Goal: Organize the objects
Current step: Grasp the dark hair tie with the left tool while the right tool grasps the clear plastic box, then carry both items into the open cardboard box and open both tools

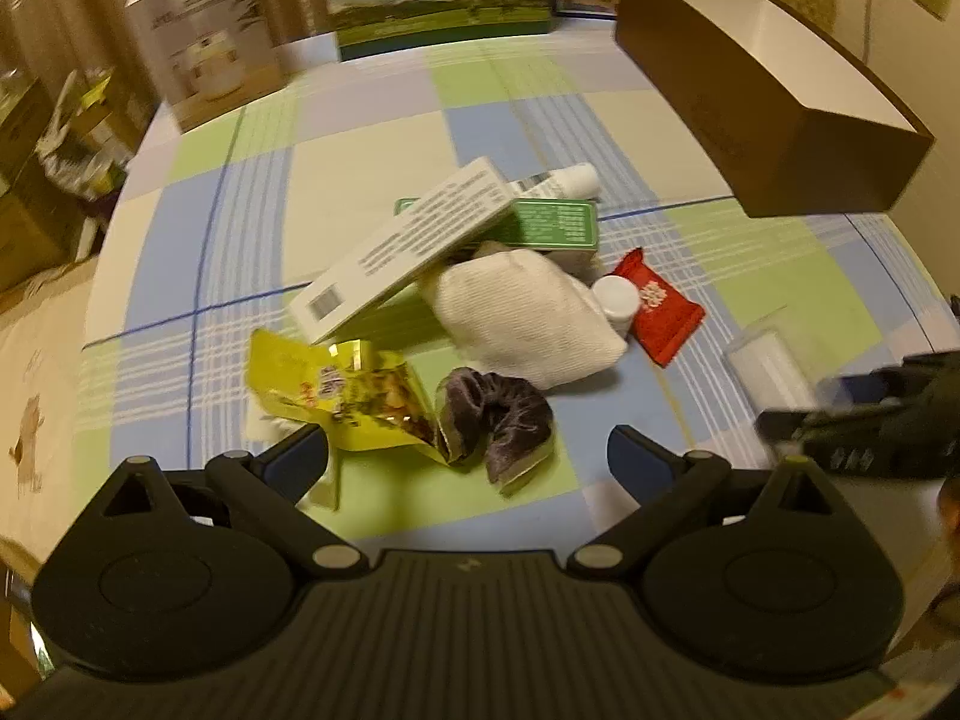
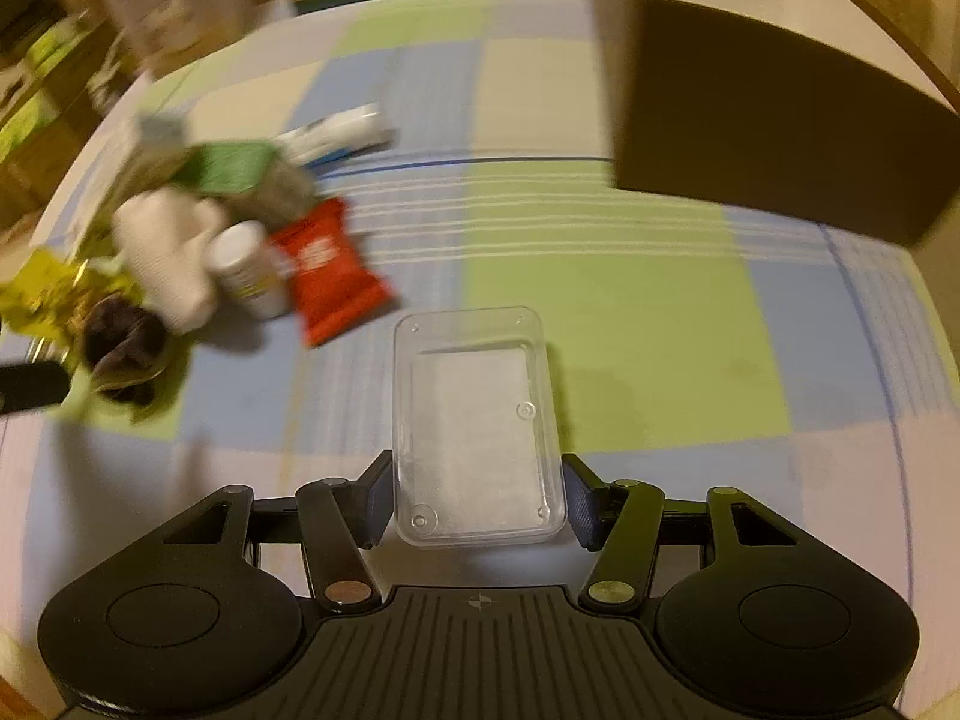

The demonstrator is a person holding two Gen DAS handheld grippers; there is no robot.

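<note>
Bench (image 1: 372,138) under a checked cloth, with an open brown box (image 1: 774,96) at its far right, a likely receptacle. Central heap: a white carton (image 1: 408,246) leaning on a green carton (image 1: 558,225), both stiff and light, best taken across their narrow faces; a soft white cloth bundle (image 1: 528,318), which should compress under pinch; a crinkly yellow snack bag (image 1: 342,396), slippery, best held at a seam. Clear plastic case (image 2: 474,426), apart from the heap, rigid, smooth and probably light. Right gripper (image 2: 474,495) brackets its near end across the short sides, pads at or just short of contact; grip unconfirmed. Left gripper (image 1: 468,459) gapes wide, holding nothing, above the snack bag.
</note>
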